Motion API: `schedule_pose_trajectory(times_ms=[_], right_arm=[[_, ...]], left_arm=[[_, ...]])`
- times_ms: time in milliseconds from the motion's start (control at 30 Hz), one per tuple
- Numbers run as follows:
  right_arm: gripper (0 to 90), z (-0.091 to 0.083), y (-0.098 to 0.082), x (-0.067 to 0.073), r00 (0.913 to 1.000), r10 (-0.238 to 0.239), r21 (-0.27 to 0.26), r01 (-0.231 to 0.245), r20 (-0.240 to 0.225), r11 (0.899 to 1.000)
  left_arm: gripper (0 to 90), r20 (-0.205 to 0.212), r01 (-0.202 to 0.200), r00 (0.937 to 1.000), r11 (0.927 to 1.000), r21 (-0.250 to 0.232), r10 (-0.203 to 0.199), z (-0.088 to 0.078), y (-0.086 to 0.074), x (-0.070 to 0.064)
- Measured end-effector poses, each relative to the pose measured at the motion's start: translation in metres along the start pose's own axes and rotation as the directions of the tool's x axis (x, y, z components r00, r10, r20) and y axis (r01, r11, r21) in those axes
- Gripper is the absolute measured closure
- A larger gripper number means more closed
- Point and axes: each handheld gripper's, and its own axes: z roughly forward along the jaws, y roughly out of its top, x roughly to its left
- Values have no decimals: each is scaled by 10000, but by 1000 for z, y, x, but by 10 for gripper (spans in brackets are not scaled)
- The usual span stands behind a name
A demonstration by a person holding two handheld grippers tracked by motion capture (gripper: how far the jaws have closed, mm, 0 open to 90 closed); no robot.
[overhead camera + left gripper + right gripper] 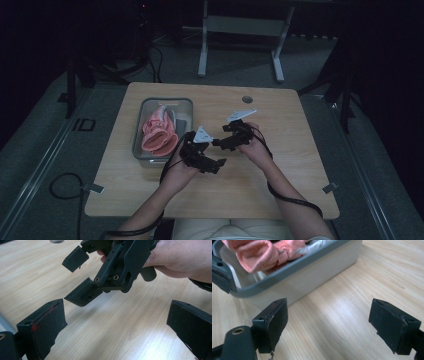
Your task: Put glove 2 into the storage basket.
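- The table (260, 175) is pale wood-grain with rounded corners, and a small round grey cap (247, 99) is set into it near the far edge.
- A grey-rimmed metal bin (140, 131) stands on the table's left half; a pink cloth (159, 132) lies bunched inside it, filling most of the bin.
- The left gripper (216, 165) hangs over the table just right of the bin, its jaws spread wide with nothing between them (red smears mark one pad in the left gripper view).
- The right gripper (216, 143) hovers close beside it, pointing toward the bin, jaws likewise wide apart and empty; in the right gripper view the bin's near wall (312, 277) sits just beyond the jaws.
- Neither gripper touches the cloth or the bin.
- The room around is dark: grey carpeted floor (40, 150), a white table frame (202, 50) beyond the far edge, black cables (60, 187) coiled on the floor at left.
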Motion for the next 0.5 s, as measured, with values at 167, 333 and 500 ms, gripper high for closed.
schedule_pose_trajectory(times_ms=[167, 333, 500], right_arm=[[155, 0, -14, -4, 10000, 54, 73, -54, 57, 10000], [155, -1, -25, -9, 9994, 305, 129, -307, 182, 9994], [155, 2, -38, -12, 9985, 478, 234, -484, 264, 9986]], left_arm=[[15, 84, -344, 9994, 9994, -18, 344, 8, -7, -8], [15, 426, -477, 9980, 9988, 135, 471, 20, -18, -17], [15, 795, -498, 9957, 9981, 357, 468, 31, -31, -22]])
